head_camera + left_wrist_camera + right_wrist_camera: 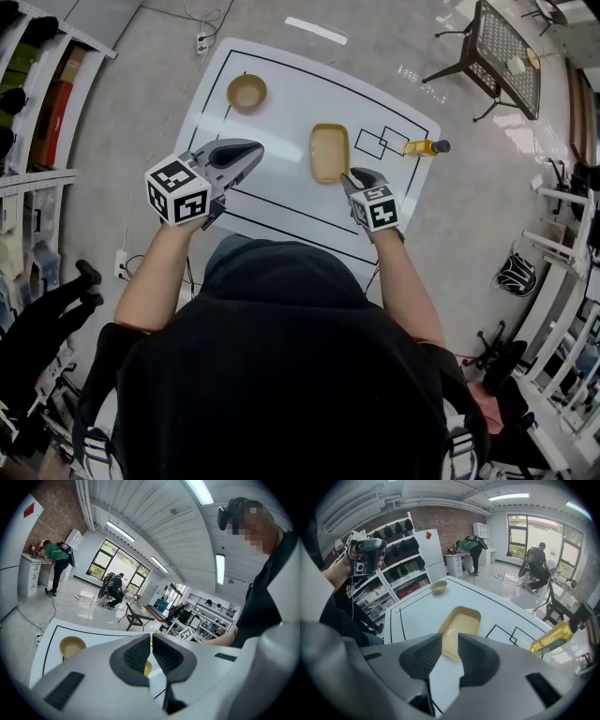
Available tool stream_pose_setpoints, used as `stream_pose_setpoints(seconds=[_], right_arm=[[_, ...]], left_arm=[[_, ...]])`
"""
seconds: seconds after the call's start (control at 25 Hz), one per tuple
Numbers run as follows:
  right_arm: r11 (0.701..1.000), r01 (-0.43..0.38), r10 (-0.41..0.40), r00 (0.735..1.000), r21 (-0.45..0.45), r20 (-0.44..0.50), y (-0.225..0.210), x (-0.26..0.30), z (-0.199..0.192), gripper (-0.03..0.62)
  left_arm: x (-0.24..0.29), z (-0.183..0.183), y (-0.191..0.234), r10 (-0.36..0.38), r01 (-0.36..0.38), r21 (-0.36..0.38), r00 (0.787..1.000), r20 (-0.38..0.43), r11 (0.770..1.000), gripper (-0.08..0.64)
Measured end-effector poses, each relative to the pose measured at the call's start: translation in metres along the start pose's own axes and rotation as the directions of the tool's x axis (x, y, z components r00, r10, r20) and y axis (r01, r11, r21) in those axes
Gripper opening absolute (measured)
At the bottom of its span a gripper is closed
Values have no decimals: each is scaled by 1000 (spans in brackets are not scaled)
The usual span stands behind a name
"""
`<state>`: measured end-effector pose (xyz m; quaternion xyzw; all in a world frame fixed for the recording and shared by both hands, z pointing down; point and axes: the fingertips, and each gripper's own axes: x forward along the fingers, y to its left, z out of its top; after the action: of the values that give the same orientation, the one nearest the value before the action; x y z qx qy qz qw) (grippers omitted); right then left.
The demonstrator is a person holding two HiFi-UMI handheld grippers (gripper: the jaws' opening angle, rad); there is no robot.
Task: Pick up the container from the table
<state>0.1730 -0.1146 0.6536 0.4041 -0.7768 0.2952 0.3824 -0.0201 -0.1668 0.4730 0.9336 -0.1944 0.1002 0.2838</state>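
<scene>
The container (329, 152) is a shallow tan rectangular tray lying on the white table (291, 89), inside the black outline. My right gripper (354, 178) hovers just short of its near end and points steeply down. In the right gripper view the right gripper (450, 640) stands open, and the container (464, 623) shows through the gap with its near rim between the jaws, apart from the pads. My left gripper (255, 148) hangs to the left of the container, above the table. It is shut (151, 637) with nothing in it.
A tan bowl (247, 92) sits at the table's far left. A yellow bottle (427, 147) lies on its side right of the container, next to drawn squares. Shelves (37, 103) stand on the left, a black chair (502, 52) at the far right. People stand across the room.
</scene>
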Motion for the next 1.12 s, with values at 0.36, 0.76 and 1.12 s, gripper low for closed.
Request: stream_pose_setpoints(seconds=[0.36,0.76,1.12], right_arm=[[999,-40,38,998,-28,-59,5,16,-15,124],[995,-91,84,989,-52,-121,12,33,-29,141],[991,-115,100,979,-74,-178,15,46,-42,155]], left_arm=[[4,-7,5,0,0,-19,1000,-8,1000,18],[13,-15,14,-9,8,-42,1000,-22,999,18],[20,-24,23,-16,13,-59,999,-39,998,18]])
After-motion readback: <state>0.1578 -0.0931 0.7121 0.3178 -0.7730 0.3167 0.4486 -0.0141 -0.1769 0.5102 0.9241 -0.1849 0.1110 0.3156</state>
